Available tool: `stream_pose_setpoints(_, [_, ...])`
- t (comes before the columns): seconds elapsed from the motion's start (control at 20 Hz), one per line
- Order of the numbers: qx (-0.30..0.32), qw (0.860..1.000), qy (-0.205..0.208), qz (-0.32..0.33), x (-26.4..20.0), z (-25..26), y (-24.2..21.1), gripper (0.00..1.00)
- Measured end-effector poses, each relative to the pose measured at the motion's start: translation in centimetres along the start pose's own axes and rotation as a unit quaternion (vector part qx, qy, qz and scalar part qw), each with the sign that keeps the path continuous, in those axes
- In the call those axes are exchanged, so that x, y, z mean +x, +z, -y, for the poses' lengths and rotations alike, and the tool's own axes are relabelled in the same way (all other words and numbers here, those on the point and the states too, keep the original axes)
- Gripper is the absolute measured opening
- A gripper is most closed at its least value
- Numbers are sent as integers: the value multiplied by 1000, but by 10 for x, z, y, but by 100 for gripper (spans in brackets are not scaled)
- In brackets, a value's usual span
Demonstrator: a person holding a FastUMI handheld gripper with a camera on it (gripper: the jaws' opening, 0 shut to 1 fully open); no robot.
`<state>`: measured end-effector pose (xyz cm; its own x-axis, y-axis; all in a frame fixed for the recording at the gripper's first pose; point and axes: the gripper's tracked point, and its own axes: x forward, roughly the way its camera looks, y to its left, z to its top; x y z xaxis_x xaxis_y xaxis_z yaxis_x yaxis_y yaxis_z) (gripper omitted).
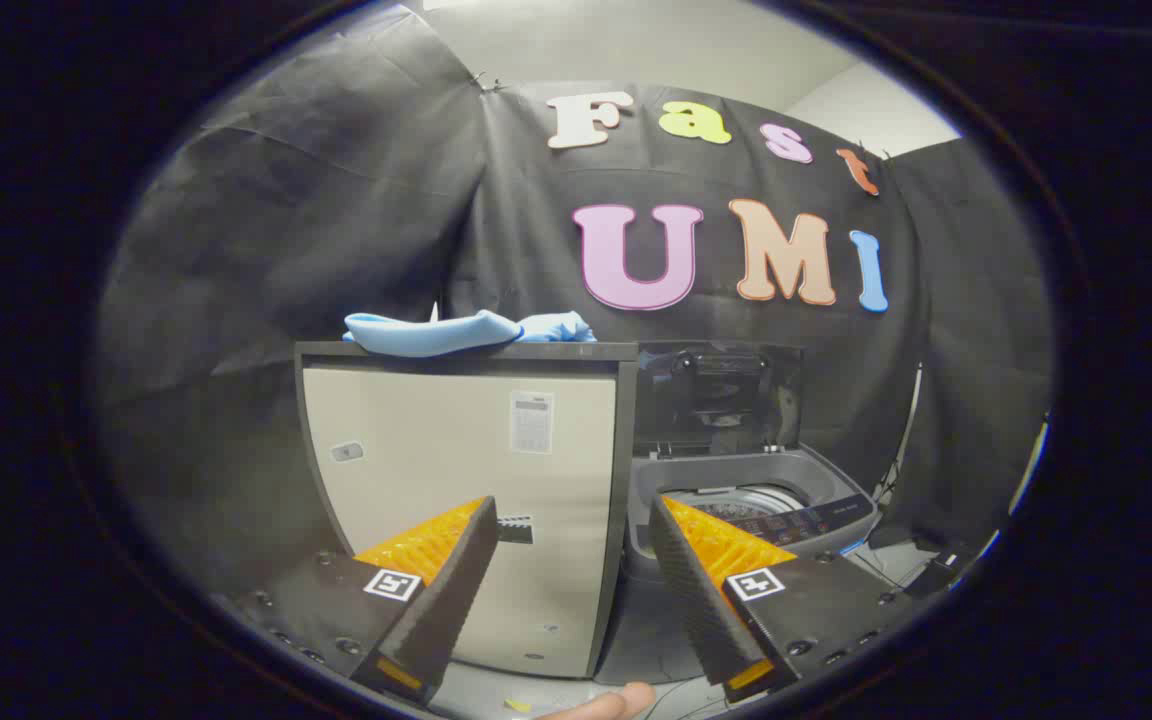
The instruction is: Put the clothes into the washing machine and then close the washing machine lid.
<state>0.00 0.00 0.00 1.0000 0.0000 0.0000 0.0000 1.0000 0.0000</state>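
My tool (571, 520) spread wide and holding nothing, light blue clothes (466, 331) bunched in soft folds on the cabinet (456, 480) top near its back edge, washing machine (751, 495) beside it, lid (718, 395) raised upright

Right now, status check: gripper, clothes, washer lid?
Gripper open, holding nothing. Blue clothes on top of the cabinet, beyond the fingers. Washing machine right of cabinet, lid up. Nothing blocking.
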Motion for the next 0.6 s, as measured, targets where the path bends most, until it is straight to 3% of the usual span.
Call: stream_pose_setpoints(0.6, [6,1000,-2,16,-2,0,14,95])
